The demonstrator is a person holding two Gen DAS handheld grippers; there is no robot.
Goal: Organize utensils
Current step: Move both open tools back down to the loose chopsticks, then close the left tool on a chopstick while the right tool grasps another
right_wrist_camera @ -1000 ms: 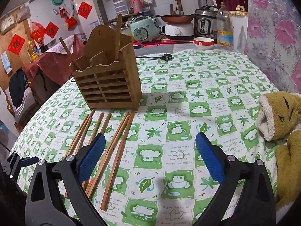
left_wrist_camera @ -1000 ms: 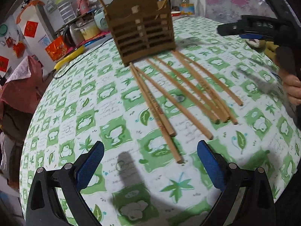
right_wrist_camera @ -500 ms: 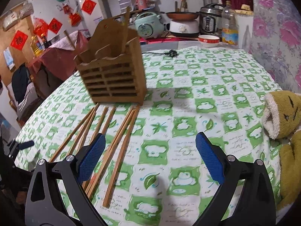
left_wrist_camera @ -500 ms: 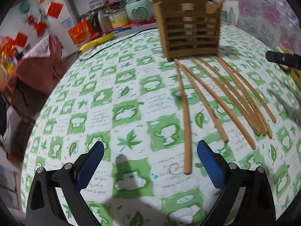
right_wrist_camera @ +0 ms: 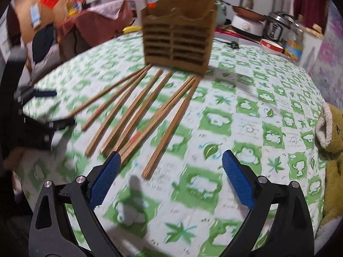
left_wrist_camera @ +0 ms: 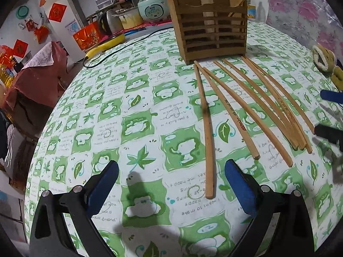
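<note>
A brown slatted wooden utensil holder [left_wrist_camera: 211, 27] stands on the table with a few chopsticks upright in it; it also shows in the right wrist view [right_wrist_camera: 180, 40]. Several wooden chopsticks [left_wrist_camera: 246, 107] lie fanned out in front of it, and they show in the right wrist view too [right_wrist_camera: 145, 111]. My left gripper [left_wrist_camera: 171, 184] is open and empty, with the near end of the leftmost chopstick [left_wrist_camera: 208, 137] between its fingers. My right gripper [right_wrist_camera: 169, 175] is open and empty, just short of the chopsticks' near ends.
The round table has a green and white patterned cloth [left_wrist_camera: 137, 128]. A yellow plush toy [right_wrist_camera: 330, 141] lies at the right edge. A black cable [left_wrist_camera: 128, 42] runs across the far side. Pots, cookers and a bottle [right_wrist_camera: 295, 40] stand beyond the table.
My left gripper has swung so that the leftmost chopstick now ends between its fingers. My right gripper has moved left and closer to the chopsticks; its view is blurred by motion.
</note>
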